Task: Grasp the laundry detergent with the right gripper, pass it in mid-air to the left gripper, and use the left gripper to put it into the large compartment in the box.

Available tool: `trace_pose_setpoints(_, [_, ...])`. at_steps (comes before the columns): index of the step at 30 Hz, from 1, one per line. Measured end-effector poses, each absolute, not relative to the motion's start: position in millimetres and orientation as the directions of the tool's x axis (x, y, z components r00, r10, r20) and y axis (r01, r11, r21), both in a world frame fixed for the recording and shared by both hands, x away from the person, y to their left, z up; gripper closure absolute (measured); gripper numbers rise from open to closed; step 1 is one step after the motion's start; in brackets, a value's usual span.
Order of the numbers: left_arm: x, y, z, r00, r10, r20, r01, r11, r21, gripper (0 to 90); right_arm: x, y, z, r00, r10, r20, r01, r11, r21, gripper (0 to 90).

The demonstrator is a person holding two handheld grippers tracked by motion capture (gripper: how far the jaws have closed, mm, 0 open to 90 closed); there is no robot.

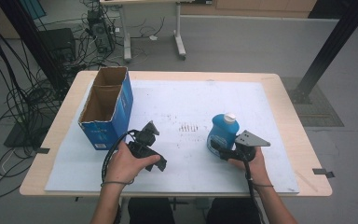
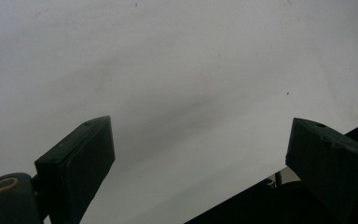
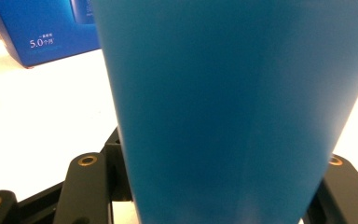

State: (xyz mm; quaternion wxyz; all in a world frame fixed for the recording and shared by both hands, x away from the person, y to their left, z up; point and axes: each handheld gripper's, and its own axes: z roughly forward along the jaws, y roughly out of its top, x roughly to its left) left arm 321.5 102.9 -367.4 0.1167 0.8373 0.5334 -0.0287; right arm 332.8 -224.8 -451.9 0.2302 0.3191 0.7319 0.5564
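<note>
A blue bottle [image 1: 223, 132] with a white cap stands upright on the white mat [image 1: 191, 102], right of centre. My right gripper [image 1: 217, 149] is at the bottle's base, with a jaw against each side. In the right gripper view the blue bottle [image 3: 233, 102] sits between the jaws of the right gripper [image 3: 221, 200], which is shut on it. My left gripper [image 1: 146, 145] is held over the mat near the front, left of centre. In the left gripper view the left gripper [image 2: 200, 158] has its jaws wide apart with bare mat between them.
An open-topped blue cardboard box [image 1: 105, 109] stands at the mat's left edge, and its side [image 3: 42, 32] appears behind the bottle. The wooden table [image 1: 298, 140] frames the mat. Cables, a black frame post [image 1: 331, 46] and a desk leg stand on the floor beyond.
</note>
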Motion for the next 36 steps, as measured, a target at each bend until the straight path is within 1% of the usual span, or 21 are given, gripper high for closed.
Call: trace_pose_setpoints(36, [324.4,101.8,-365.4,0.430,0.887,-0.169,0.899,-0.404,0.171,8.2,332.0,-224.5,-452.5,-0.686,0.727,0.016,0.207,0.175,0.963,41.8])
